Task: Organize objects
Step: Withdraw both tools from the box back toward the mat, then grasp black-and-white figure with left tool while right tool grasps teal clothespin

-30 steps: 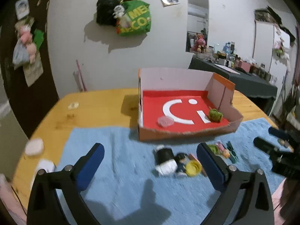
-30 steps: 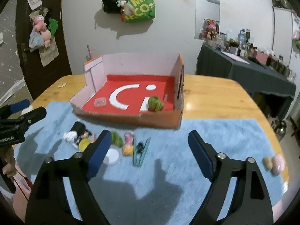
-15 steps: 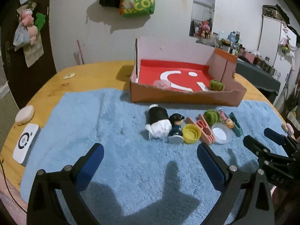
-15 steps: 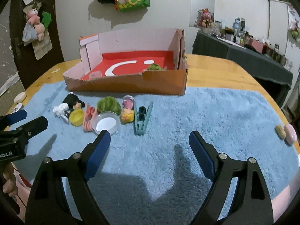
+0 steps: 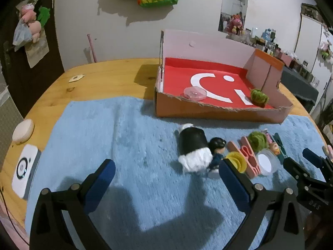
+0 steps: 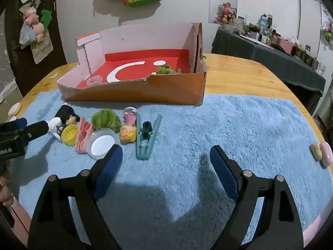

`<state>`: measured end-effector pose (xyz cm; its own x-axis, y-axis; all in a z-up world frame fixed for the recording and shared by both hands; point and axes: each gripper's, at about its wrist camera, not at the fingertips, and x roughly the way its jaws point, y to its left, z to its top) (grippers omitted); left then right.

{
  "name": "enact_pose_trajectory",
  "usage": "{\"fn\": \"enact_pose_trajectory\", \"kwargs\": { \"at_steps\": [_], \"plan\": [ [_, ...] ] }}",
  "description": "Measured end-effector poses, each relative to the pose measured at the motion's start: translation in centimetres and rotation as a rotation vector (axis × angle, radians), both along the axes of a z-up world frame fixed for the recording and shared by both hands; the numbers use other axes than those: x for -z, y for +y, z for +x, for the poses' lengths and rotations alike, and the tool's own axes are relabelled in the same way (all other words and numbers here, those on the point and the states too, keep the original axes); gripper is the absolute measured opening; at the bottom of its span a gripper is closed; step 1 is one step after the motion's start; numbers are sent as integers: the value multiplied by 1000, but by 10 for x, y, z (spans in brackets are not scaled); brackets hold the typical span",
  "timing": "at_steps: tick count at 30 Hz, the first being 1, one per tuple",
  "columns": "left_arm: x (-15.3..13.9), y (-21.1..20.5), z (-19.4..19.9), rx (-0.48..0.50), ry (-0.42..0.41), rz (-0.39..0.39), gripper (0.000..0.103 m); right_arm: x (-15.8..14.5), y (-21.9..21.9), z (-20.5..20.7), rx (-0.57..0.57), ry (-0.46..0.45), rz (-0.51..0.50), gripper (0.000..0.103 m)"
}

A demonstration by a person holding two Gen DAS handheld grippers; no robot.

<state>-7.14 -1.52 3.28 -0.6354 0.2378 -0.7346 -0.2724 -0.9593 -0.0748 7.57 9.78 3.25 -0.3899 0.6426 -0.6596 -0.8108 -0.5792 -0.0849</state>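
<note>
Where wood ends, blue towel [image 6: 239, 125] underneath clutter

1. Landmark: the cardboard box [image 6: 133, 83]. Its torn near wall is low; the far and side walls stand tall.
2. Just before that wall, a row of small toys [image 6: 104, 129] blocks the blue mat [image 6: 239, 125].
3. Right of the row, the mat lies bare.
4. Inside the box, only a green ball [image 6: 165, 70] and clear lid [image 6: 94, 81] occupy the floor.
</note>
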Motion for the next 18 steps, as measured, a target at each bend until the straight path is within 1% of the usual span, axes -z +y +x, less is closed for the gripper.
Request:
{"fn": "enact_pose_trajectory", "kwargs": {
  "at_steps": [5,9,12,14,16,18],
  "plan": [
    [2,4,-16,24,-38,-29,101,0,10,-1,1,-6,-38,86],
    [2,8,-23,71,-68,-41,101,-1,14,-4,0,-23,-44,86],
    [2,11,-29,107,-90,-42,102,1,19,-7,-5,-41,-67,86],
    [3,11,-34,104,-93,-63,102,3,22,-8,-7,-49,-90,86],
    [4,8,-37,98,-90,-87,102,4,24,-10,-6,-61,-91,86],
    [6,5,-40,103,-104,-84,102,4,24,-12,-6,-89,-81,86]
  ]
}}
